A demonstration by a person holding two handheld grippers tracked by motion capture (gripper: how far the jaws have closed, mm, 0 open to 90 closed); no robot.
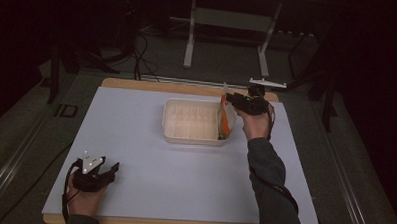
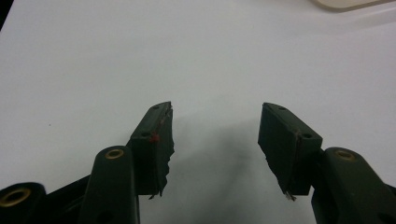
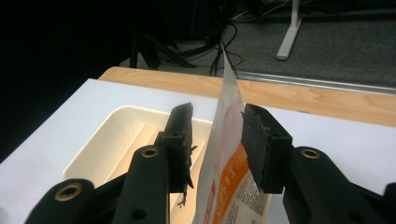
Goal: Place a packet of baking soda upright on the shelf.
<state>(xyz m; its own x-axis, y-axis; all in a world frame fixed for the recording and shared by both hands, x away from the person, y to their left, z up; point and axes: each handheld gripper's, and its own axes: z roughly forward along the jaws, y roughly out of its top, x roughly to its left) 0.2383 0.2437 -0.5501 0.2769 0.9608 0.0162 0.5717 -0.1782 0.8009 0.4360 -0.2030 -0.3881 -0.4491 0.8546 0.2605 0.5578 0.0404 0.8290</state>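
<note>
A cream plastic tray [image 1: 172, 122] sits on the white table cover, right of centre toward the back. A white and orange packet [image 1: 227, 118] stands upright on its edge at the tray's right end. My right gripper [image 1: 231, 98] is at the packet's top and is open. In the right gripper view the packet [image 3: 224, 140] rises between the jaws of my right gripper [image 3: 217, 112], with a gap on the left side; the tray [image 3: 116, 135] lies below. My left gripper [image 1: 115, 167] rests at the front left, open. Nothing lies between the jaws of the left gripper [image 2: 215, 112].
The white cover [image 1: 135, 140] spreads over a wooden table whose edge [image 1: 137, 84] shows at the back. Behind it, on the grey floor, stand a white desk frame [image 1: 190, 41] and cables [image 1: 141, 55]. The surroundings are dark.
</note>
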